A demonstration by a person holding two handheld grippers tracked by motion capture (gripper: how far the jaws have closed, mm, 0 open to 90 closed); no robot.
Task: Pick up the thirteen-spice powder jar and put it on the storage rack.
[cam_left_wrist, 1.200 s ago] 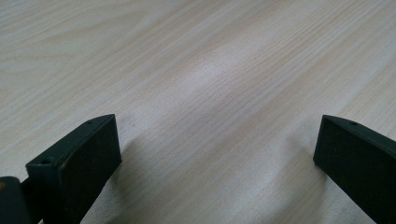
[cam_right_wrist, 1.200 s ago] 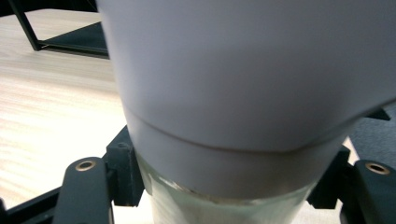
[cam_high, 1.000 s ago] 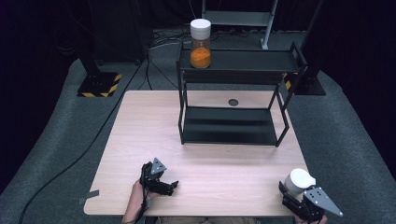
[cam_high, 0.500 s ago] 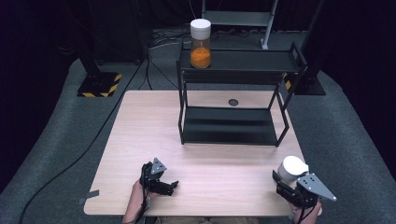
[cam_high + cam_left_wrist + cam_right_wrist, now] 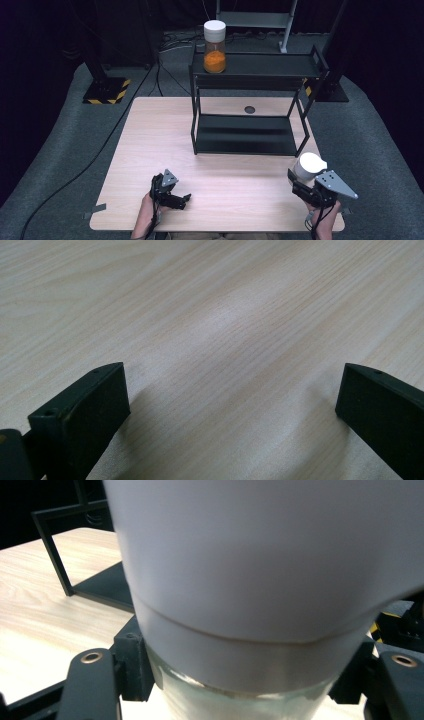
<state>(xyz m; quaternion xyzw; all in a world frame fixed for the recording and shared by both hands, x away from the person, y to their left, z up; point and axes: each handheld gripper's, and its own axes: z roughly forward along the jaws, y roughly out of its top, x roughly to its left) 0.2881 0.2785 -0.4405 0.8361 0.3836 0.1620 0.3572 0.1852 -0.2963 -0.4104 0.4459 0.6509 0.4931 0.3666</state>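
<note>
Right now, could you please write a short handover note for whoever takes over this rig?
Right gripper: shut on the white-lidded jar, jaws clamping its clear body below the lid, near the table's front right edge.
Left gripper: open, nothing between the jaws, low over the table at front left.
Second jar, with orange contents, stands on the black shelf's top tier.
Done: jar grasped.
Left: probably to place it on the shelf; both tiers have room.

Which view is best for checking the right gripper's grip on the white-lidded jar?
The right gripper view: the white-lidded jar sits close up, with the jaws clamped on its clear body just under the lid. The high view shows the jar small, mostly its lid, at the right gripper. The left gripper view faces bare tabletop.
</note>
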